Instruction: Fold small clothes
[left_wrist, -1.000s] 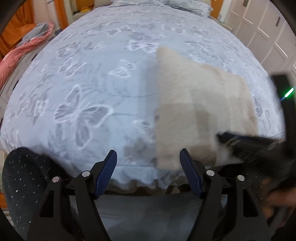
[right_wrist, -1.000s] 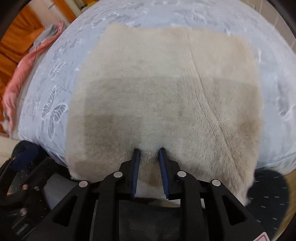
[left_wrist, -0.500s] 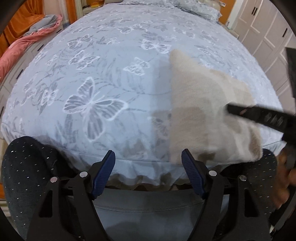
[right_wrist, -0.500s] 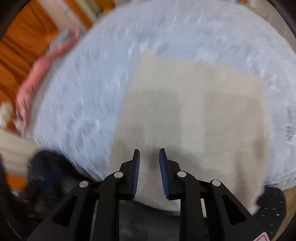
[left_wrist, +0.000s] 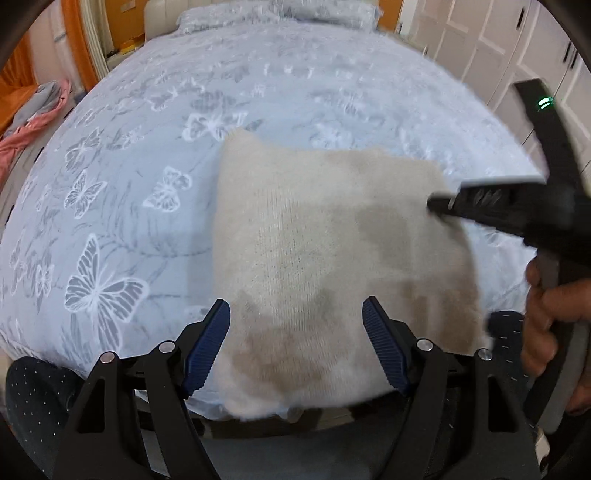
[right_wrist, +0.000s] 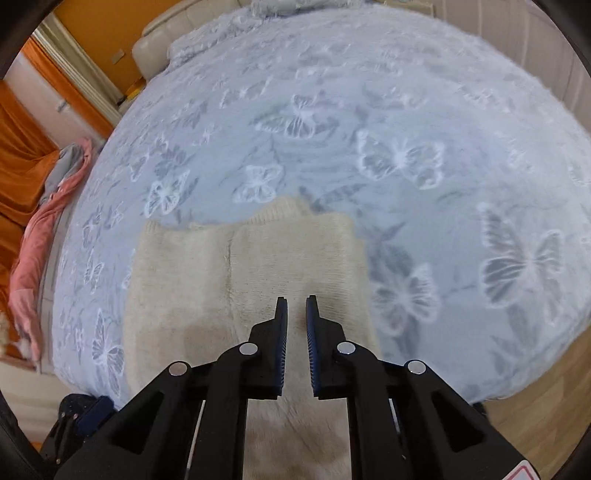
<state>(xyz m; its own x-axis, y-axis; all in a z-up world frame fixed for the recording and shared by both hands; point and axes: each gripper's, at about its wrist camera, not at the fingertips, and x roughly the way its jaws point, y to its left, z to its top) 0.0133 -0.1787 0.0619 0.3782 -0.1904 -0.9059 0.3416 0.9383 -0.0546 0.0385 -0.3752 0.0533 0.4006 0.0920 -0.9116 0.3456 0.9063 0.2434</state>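
Observation:
A beige knitted garment (left_wrist: 332, 266) lies folded near the front edge of the bed; it also shows in the right wrist view (right_wrist: 236, 280). My left gripper (left_wrist: 295, 339) is open, its blue pads either side of the garment's near edge, not touching it. My right gripper (right_wrist: 296, 325) has its jaws nearly together above the garment's right part, and no cloth shows in the narrow gap. The right gripper (left_wrist: 454, 201) also reaches over the garment's right edge in the left wrist view.
The bed (left_wrist: 221, 129) has a pale blue cover with white butterflies. A pink and grey cloth (right_wrist: 48, 229) hangs off its left side. White wardrobe doors (left_wrist: 498, 55) stand on the right. Wooden floor (right_wrist: 535, 406) lies beyond the bed's right edge.
My right gripper let go of the garment's near edge, rose and swung right over it. My left gripper moved right, so the garment now lies between its open fingers.

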